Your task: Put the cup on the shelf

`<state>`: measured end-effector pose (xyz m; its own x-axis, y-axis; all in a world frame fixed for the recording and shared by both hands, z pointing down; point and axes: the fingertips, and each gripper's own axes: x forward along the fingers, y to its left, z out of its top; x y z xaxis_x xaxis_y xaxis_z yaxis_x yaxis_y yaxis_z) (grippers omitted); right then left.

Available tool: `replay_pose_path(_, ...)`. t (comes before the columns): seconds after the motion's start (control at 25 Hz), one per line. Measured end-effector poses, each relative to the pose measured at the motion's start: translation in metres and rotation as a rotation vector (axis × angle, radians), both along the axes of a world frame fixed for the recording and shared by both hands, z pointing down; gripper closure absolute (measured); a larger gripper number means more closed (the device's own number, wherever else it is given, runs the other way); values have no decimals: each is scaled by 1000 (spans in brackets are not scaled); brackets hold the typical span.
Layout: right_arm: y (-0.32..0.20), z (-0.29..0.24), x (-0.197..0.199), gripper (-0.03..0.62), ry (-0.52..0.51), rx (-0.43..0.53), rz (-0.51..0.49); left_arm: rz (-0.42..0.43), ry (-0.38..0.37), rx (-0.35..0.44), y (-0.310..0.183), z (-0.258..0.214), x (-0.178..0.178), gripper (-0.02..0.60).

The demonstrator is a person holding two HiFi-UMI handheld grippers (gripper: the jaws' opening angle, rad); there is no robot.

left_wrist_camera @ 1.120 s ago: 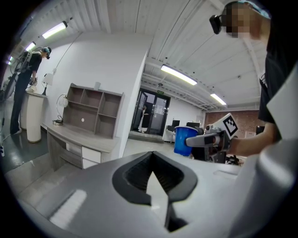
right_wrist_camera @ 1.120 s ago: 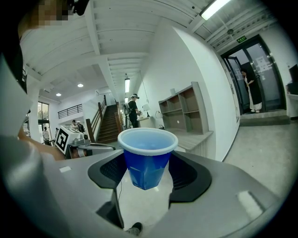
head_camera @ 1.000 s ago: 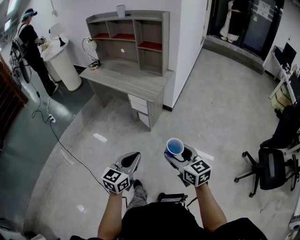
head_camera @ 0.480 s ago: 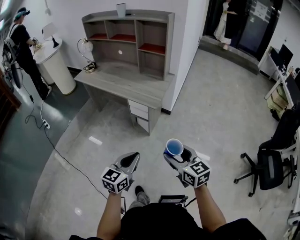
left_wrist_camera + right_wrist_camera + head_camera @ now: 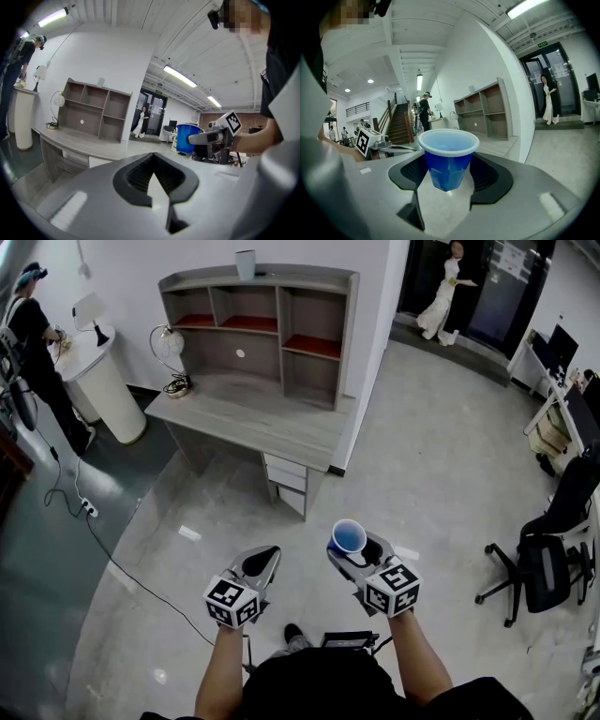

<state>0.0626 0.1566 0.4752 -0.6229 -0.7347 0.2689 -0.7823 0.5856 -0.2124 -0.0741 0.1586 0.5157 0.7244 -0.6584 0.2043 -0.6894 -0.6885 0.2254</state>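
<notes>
Cup (image 5: 447, 159), blue with a white rim, upright, clamped low on its sides between the pads of the right gripper (image 5: 359, 547), above grey floor (image 5: 441, 474). Just beside it, left gripper (image 5: 261, 561), jaws pressed together, nothing between them. Well ahead, shelf (image 5: 272, 329) of open compartments atop a grey desk (image 5: 246, 418), against a white wall.

Glossy plastic cup (image 5: 447, 161); matt wood-grain shelf (image 5: 230, 352) (grey).
</notes>
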Motion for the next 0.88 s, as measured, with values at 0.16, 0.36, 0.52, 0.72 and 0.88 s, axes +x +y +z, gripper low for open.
replay_pose_path(0.16,-7,1,-21,304,7,-2,9,9,3,3,-14,-1,-19,581)
replay_pose_path(0.36,-15,7,-34,303,17,-21,12,26,8,-2,-26,3,-26,581)
replay_pose_path(0.52,-28,10,-40,303,17,-31,12,31,13,-16,-35,9,-29,581)
replay_pose_path(0.72,-54,17,-45,304,10,-35,-5,20,8,-21,-54,15,-31,581)
replay_pose_path(0.88,-83,19,-49,303,-4,-31,-15,15,-5,-15,-80,16,-32,581)
